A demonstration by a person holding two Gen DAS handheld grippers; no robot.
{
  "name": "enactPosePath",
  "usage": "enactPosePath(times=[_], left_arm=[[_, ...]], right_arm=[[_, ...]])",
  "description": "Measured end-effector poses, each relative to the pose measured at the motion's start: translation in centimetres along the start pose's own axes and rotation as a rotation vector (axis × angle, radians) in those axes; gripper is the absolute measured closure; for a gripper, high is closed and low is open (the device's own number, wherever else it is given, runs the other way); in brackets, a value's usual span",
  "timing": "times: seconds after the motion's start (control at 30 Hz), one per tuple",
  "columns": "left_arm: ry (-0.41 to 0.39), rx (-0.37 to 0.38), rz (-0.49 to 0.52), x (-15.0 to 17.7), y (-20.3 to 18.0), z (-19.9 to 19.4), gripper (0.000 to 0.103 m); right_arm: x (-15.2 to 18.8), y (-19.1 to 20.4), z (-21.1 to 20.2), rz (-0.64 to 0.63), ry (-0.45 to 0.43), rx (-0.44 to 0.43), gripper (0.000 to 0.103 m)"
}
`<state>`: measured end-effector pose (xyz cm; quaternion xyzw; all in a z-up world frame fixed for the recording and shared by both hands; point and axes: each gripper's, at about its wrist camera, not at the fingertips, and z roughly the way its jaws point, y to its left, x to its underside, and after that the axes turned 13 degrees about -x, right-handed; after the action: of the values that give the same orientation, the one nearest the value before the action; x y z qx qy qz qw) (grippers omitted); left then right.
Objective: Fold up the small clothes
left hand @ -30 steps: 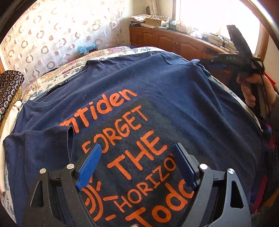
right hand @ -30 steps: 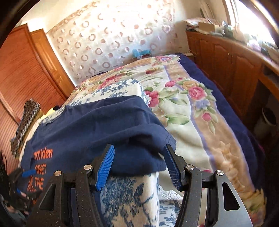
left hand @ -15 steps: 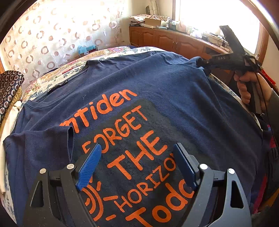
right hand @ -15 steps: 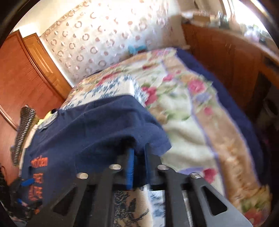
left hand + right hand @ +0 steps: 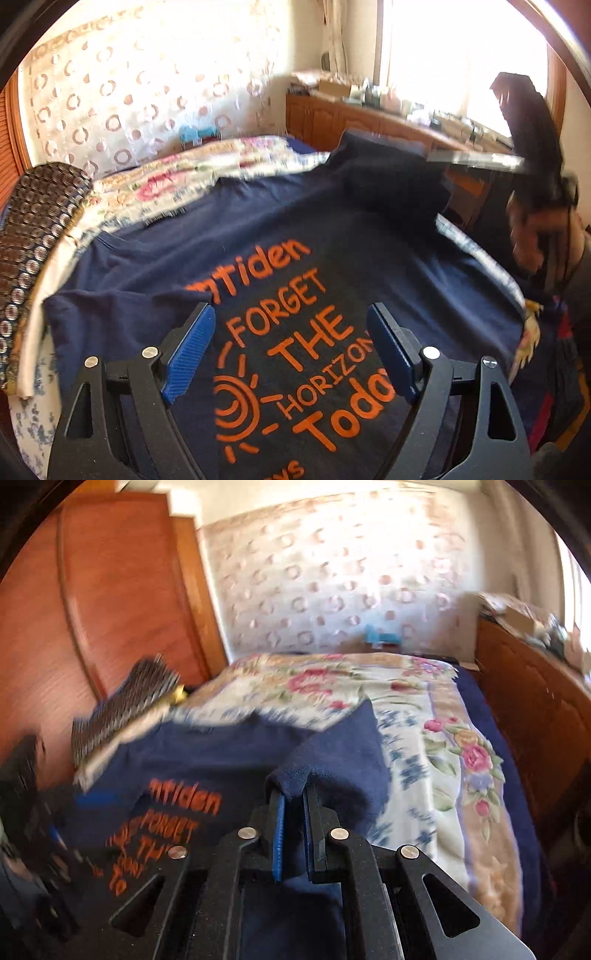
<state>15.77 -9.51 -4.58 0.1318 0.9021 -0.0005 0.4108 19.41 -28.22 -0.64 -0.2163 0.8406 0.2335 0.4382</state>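
A navy T-shirt (image 5: 295,236) with orange lettering lies spread on the bed. My left gripper (image 5: 290,343) is open and empty, hovering over the printed chest. My right gripper (image 5: 293,797) is shut on the shirt's right sleeve (image 5: 332,760) and holds it lifted above the bed. In the left wrist view the right gripper (image 5: 480,162) appears blurred at the right, with the raised sleeve (image 5: 388,166) hanging from it. The shirt also shows in the right wrist view (image 5: 192,764).
A floral blanket (image 5: 424,709) covers the bed. A dark patterned folded cloth (image 5: 33,229) lies at the left edge. Wooden cabinets (image 5: 535,701) run along the right side, a wooden wardrobe (image 5: 92,609) stands at the left.
My right gripper closed on the sleeve edge and lifted it up and inward over the shirt. The left gripper stayed open over the print, shifting slightly.
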Motion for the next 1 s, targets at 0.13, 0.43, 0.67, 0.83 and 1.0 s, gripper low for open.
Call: enactPosePath(times=[0.13,0.43,0.67,0.83,1.0], left_arm=[[-0.053,0.008,-0.027,0.2,0.7,-2.8,0.018],[-0.086,0.023,-0.038,0.5,0.8,-4.5,0.018],[-0.068,0.022,-0.037,1.3,0.7,-4.2,0.018],[-0.051,0.025,-0.049,1.8,1.2,-3.9,0.018],[-0.046,0.031,-0.062,2.3,1.7,-3.8,0.018]], right_arm=[[1.5,1.3,0.3,-0.045,0.048,-0.031,0.067],[2.3,-2.9,-1.3,0.075,0.033,0.015,0.054],[1.7,-5.8,2.4,0.294,0.063,-0.033,0.054],[0.7,-6.2,4.3,0.34,0.099,0.02,0.054],[0.2,-5.5,4.7,0.315,0.109,0.033,0.068]])
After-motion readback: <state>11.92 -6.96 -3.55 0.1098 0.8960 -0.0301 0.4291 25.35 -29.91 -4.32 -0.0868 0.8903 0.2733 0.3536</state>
